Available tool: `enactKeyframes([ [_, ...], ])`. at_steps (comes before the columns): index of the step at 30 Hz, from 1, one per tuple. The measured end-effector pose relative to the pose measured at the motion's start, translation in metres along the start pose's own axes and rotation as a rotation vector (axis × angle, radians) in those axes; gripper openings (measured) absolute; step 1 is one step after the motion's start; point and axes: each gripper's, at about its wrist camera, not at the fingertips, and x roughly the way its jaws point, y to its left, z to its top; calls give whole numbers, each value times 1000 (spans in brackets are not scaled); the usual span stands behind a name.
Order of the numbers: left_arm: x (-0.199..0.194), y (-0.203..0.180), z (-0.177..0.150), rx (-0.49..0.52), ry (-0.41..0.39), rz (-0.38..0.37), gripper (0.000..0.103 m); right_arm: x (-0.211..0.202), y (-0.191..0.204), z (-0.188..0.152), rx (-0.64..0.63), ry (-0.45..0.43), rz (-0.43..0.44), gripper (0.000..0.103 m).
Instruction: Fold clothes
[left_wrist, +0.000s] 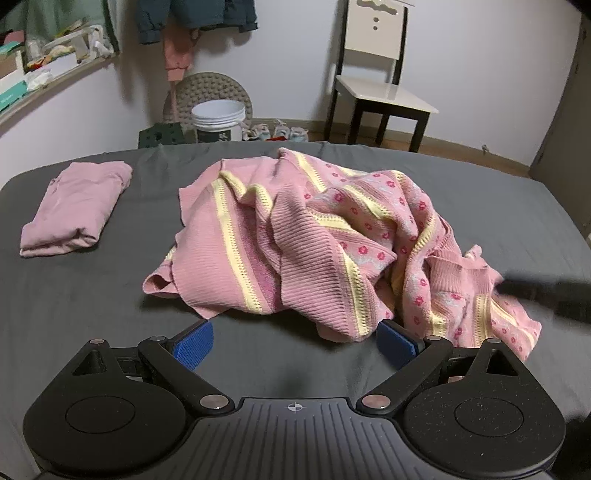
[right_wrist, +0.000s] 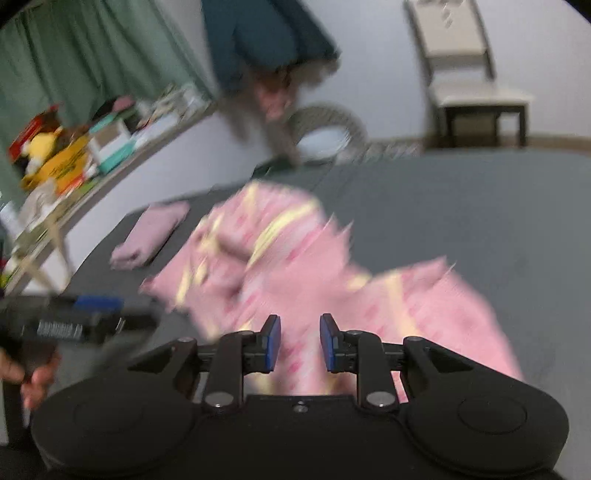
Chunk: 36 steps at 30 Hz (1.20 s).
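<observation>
While one pink top (left_wrist: 74, 206) lies folded | striped knit sweater (left_wrist: 314, 236) crumpled mid-bed (left_wrist: 92, 295) | left gripper (left_wrist: 295, 341) spread wide, right gripper (right_wrist: 300, 341) parted, both empty | next: find hem, spread flat

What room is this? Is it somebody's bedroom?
Probably a bedroom. Clothes lie on a wide bed with a grey sheet, more clothes hang on the wall, and a chair stands by the wall with small shoes on the floor.
</observation>
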Motion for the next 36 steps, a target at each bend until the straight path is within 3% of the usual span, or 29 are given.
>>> enactKeyframes([
  [1,0,1,0,-4,0,2,95,6,4,-5,-4,30,15,24],
  [7,0,1,0,-5,-2,1,95,22,15,-10,-74,43,-83,24],
  [10,1,2,0,-12,-1,2,95,34,13,-10,-71,70,-80,23],
  [11,1,3,1,-15,-1,3,95,35,12,-11,-67,73,-75,22],
  [13,1,4,1,-18,-1,6,95,39,9,-11,-61,80,-64,10],
  [16,1,5,1,-23,-4,10,95,37,11,-11,-73,72,-60,2],
  [23,-3,11,1,-53,-18,24,95,9,17,-9,-84,-26,-11,1],
  [26,-3,13,0,-61,-20,27,95,8,16,-8,-90,-27,-66,14],
  [27,-4,13,0,-62,-20,27,95,7,15,-8,-92,-27,-84,33],
  [28,-4,13,0,-62,-19,27,95,7,15,-8,-95,-27,-102,39],
  [32,-4,10,0,-50,-18,24,95,17,13,-6,-60,-31,-53,39],
  [35,-3,9,0,-42,-13,27,95,28,14,-6,-69,-22,-64,34],
  [36,-2,9,0,-43,-10,27,95,31,13,-6,-65,-16,-66,28],
])
